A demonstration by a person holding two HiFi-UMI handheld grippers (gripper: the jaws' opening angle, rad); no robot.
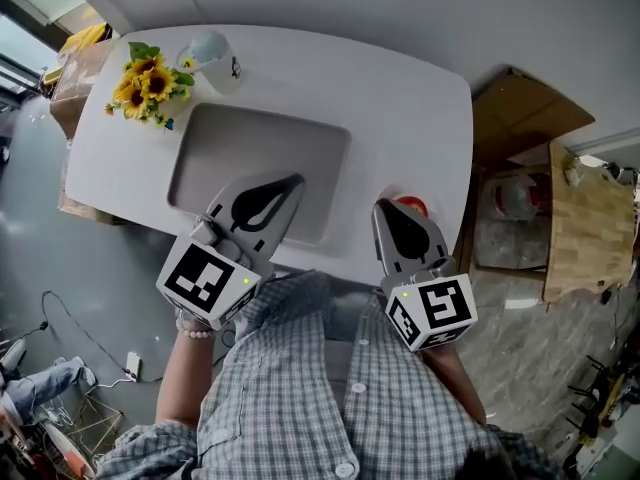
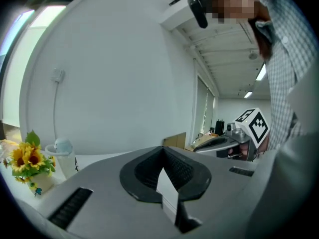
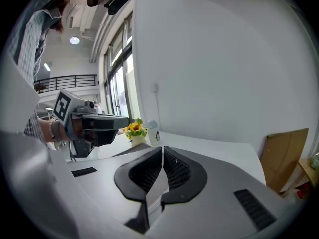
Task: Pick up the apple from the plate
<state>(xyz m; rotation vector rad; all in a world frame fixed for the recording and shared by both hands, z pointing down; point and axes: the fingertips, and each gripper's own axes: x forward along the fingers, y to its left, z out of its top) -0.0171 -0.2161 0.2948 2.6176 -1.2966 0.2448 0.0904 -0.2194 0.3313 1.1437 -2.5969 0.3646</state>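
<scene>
- Over the table (image 1: 400, 98), near edge: my left claw (image 1: 295, 181) and right claw (image 1: 384, 208) are both closed, holding nothing.
- Apple (image 1: 411, 205), red and mostly hidden, lies just beside my right claw.

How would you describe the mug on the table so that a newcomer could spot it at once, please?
Start from the white table and go to its far left corner, where the sunflowers stand. The mug stands just to their right. It is white, pale blue at the top, with a small dark mark on its side, and looks plain next to the yellow flowers.
</scene>
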